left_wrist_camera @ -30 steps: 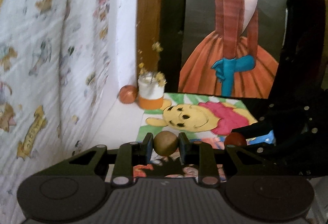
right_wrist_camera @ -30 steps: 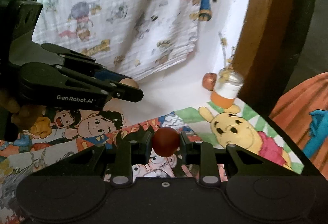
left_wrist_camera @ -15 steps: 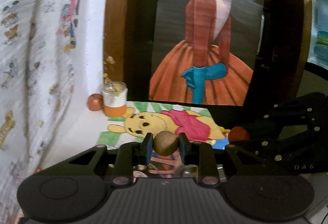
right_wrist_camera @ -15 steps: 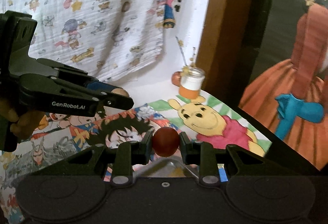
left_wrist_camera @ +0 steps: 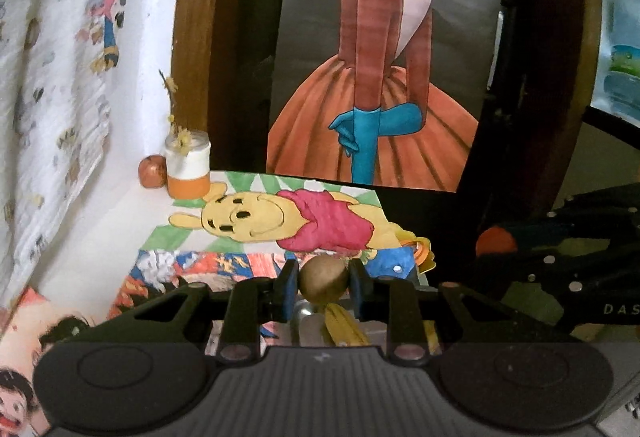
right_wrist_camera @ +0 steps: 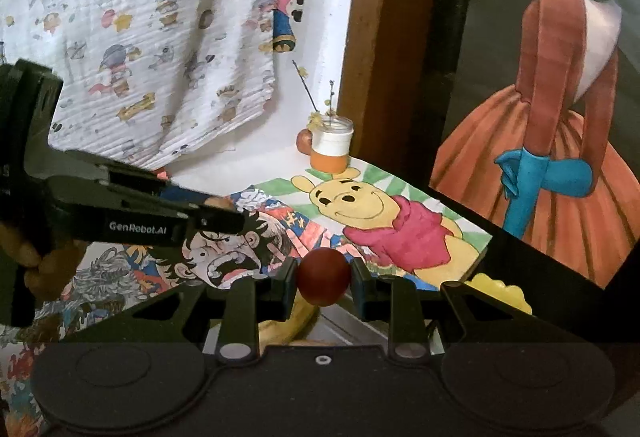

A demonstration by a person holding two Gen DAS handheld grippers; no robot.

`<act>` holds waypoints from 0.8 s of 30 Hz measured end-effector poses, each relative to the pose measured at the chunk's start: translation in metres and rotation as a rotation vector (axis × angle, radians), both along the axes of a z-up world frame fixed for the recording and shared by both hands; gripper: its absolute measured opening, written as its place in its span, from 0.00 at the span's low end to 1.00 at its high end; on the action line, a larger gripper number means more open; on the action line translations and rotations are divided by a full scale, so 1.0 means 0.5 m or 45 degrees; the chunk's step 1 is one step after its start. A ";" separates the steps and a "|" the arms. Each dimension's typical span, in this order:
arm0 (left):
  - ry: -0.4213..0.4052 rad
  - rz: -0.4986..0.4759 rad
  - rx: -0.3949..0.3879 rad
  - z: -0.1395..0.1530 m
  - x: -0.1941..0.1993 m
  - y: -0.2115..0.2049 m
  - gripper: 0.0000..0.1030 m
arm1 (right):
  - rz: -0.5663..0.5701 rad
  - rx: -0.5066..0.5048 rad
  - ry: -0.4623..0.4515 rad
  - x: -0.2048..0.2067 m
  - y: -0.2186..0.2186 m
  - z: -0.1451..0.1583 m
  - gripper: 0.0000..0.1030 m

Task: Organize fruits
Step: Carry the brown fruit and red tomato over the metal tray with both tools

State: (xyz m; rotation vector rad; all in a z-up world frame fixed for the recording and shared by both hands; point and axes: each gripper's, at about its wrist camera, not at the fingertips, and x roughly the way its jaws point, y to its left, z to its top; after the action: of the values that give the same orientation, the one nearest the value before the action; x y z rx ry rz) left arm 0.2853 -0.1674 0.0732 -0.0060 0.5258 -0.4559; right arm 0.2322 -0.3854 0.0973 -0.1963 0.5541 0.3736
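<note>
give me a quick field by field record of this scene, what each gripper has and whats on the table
left gripper: jaws shut on brown fruit
right gripper: jaws shut on red fruit
jar: white over orange, dried sprigs inside, at the far corner of the table
fruit by jar: reddish fruit, to the jar's left
table cover: cartoon drawings, yellow bear drawing nearest the jar
under the jaws: banana, partly hidden
backdrop: painting of an orange dress

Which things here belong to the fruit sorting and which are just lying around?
Part of the job:
brown fruit in left tool
red fruit in right tool
banana

Lying about:
jar
bear drawing
printed cloth
</note>
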 end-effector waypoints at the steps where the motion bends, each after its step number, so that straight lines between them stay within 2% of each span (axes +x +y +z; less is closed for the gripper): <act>1: 0.013 0.005 -0.009 -0.006 -0.002 -0.004 0.28 | -0.007 0.006 -0.001 -0.005 -0.004 -0.003 0.29; 18: 0.133 -0.011 0.066 -0.087 -0.029 -0.041 0.28 | -0.104 0.087 0.040 -0.073 -0.053 -0.092 0.29; 24: 0.175 0.027 0.065 -0.110 -0.019 -0.031 0.28 | -0.185 0.180 0.068 -0.075 -0.064 -0.131 0.29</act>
State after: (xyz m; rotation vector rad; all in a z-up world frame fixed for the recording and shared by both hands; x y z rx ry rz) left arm 0.2757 -0.1830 0.0184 0.0058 0.6714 -0.4233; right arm 0.1948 -0.4175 0.0317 -0.0098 0.5888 0.2760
